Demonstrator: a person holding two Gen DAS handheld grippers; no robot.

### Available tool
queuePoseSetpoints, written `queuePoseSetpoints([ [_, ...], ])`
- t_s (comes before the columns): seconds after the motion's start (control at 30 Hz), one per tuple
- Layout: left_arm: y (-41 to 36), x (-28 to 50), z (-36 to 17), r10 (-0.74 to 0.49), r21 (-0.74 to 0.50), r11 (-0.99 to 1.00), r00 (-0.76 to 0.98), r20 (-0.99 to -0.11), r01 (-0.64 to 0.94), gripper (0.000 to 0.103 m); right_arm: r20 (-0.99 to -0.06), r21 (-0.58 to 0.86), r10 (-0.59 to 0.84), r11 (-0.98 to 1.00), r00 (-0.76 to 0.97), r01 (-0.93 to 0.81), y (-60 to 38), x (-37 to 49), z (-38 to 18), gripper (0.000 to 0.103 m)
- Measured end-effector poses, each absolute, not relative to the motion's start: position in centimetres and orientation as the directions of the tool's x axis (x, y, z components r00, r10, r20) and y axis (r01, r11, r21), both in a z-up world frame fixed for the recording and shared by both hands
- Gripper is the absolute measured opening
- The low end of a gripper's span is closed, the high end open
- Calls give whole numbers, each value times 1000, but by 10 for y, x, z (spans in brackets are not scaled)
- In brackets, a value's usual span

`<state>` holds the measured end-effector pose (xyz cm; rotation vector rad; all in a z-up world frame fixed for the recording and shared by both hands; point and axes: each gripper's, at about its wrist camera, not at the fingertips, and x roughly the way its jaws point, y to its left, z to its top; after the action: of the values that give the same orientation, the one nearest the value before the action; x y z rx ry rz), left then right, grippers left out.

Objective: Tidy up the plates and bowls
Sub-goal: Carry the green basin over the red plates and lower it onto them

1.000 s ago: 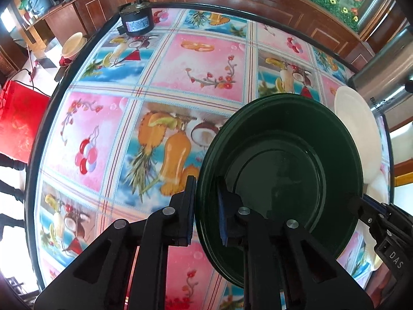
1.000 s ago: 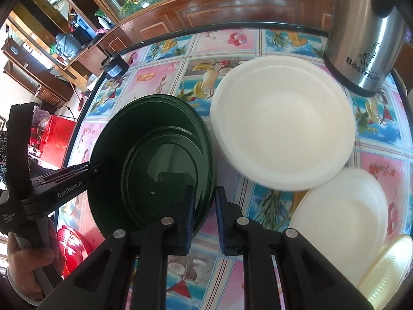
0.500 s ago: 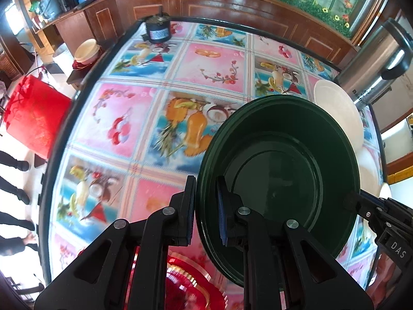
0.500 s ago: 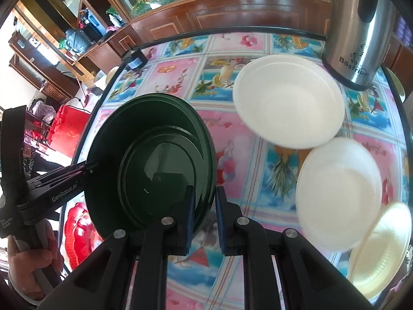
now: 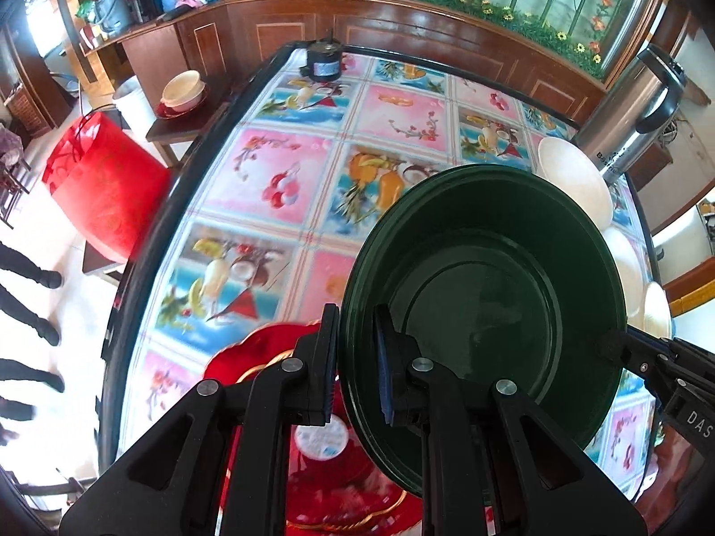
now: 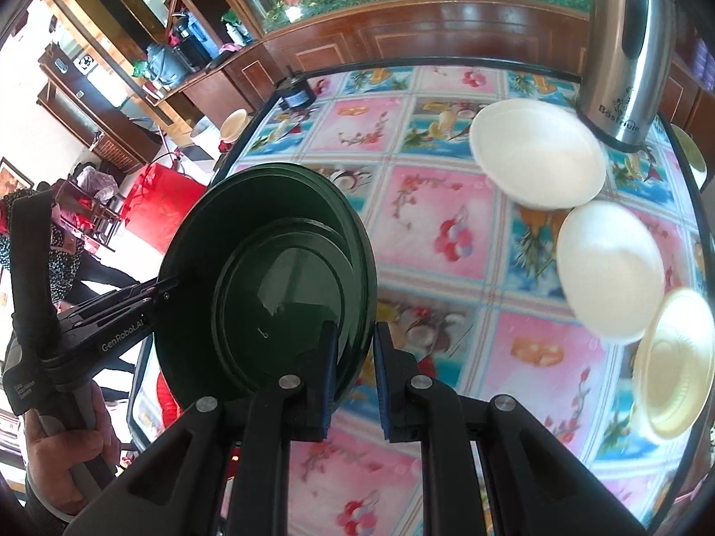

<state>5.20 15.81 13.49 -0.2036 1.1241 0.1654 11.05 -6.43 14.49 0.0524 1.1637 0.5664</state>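
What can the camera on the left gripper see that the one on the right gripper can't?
Only the left wrist view shows the red plate lying under the green plate, near the table edge. Only the right wrist view shows the person's hand holding the left gripper's handle, and all three pale dishes in full, such as the yellowish dish. Both show the green plate pinched at opposite rims by the left gripper and right gripper, the fruit-print tablecloth and the steel kettle.
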Motion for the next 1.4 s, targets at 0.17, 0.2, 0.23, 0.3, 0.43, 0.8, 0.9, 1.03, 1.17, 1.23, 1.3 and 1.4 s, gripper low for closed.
queuePoseSetpoints([
  [0.17,173,30,136,35,-77,966,422,-906,-246,15,-851,327,452,854,268,-405,-51,92,146,14],
  [0.2,174,27,136,35,-77,966,421,-906,-246,15,-852,324,451,853,267,-409,-47,87,146,14],
  [0.23,177,22,136,35,-77,966,419,-907,-246,15,-853,322,451,852,263,-413,-43,84,145,14],
  [0.3,183,14,135,36,-76,965,415,-909,-250,15,-853,327,454,850,257,-414,-39,78,145,14],
  [0.43,196,-4,128,39,-78,960,403,-914,-270,15,-853,328,460,841,248,-431,-25,64,146,15],
  [0.8,216,-44,103,35,-78,949,347,-937,-306,15,-873,318,445,828,197,-462,2,38,130,16],
  [0.9,218,-48,96,38,-72,947,331,-943,-314,15,-881,318,438,828,179,-461,7,34,122,17],
  [1.03,219,-50,92,51,-57,947,322,-945,-316,15,-890,312,426,831,166,-461,12,32,113,18],
  [1.17,219,-50,86,57,-47,947,310,-949,-317,15,-896,311,417,835,151,-453,14,33,104,18],
  [1.23,221,-50,82,55,-46,947,302,-952,-319,15,-901,306,408,837,145,-455,17,33,100,18],
  [1.3,222,-50,78,57,-44,945,296,-954,-323,15,-904,303,404,837,142,-456,18,33,97,18],
  [1.4,222,-48,74,58,-40,945,288,-956,-324,15,-907,296,397,838,141,-458,21,33,95,18],
])
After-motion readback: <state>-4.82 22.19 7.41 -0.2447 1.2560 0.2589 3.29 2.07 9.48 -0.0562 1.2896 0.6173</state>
